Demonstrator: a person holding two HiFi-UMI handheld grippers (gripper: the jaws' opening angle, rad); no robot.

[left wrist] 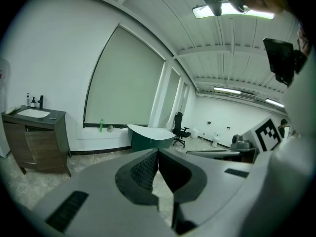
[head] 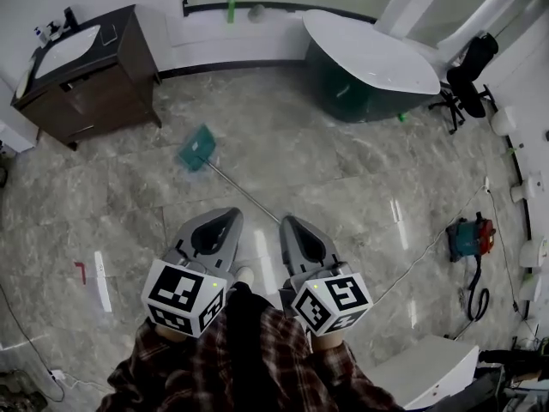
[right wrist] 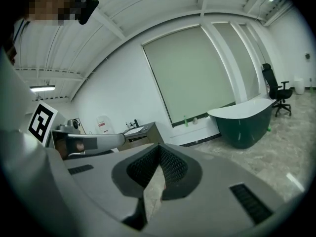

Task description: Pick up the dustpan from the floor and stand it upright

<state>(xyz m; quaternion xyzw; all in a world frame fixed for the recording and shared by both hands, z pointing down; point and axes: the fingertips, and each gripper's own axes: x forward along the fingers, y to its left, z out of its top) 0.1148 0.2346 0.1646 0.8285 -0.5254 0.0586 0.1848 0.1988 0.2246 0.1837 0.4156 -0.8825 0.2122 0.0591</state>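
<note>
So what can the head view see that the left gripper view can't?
Only the head view: the teal plastic dustpan with a long metal handle, lying flat, and the red and blue vacuum cleaner. Only the left gripper view: the white beamed ceiling and its bright strip lamp. Both: the dark wooden sink cabinet, the dark green bathtub with a white rim and the black office chair.
</note>
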